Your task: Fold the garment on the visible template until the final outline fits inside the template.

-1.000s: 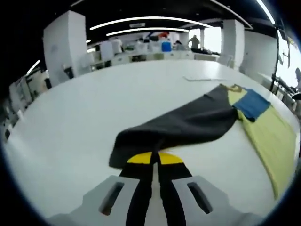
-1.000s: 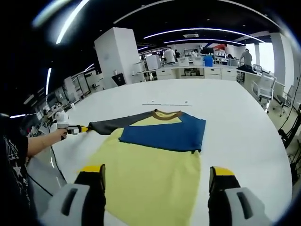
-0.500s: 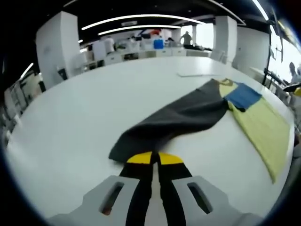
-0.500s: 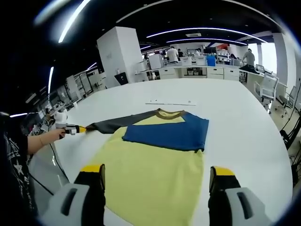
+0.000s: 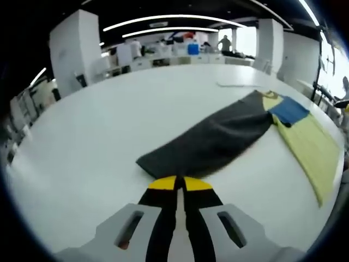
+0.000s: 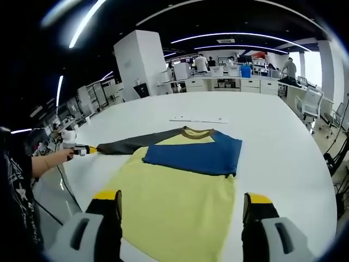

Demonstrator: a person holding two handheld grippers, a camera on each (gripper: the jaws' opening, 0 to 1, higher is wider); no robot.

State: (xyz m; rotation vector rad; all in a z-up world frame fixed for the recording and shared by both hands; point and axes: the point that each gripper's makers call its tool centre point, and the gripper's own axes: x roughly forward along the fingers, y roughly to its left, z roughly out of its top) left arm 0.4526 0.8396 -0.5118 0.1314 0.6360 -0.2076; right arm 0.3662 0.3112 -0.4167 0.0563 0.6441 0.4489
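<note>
A yellow shirt (image 6: 174,196) lies flat on the white table (image 6: 272,136), brown collar (image 6: 197,132) at the far end. Its blue sleeve (image 6: 193,155) is folded across the chest. The dark grey sleeve (image 5: 212,139) is stretched straight out to the side, low over the table. My left gripper (image 5: 177,183) is shut on that sleeve's cuff; in the right gripper view the left gripper (image 6: 82,148) sits at the sleeve's (image 6: 131,144) far left tip, held by a person's hand. My right gripper (image 6: 181,196) hangs open above the shirt's hem, with nothing between its jaws.
A thin pale strip (image 6: 199,120) lies on the table beyond the collar. The table edge (image 6: 68,180) runs close by the person's arm on the left. Office chairs (image 6: 311,103) stand to the right, with benches and people at the back.
The grey sleeve, earlier lifted and draped in my left gripper, now lies lower and flatter, pulled out straight. The right gripper has barely moved.
</note>
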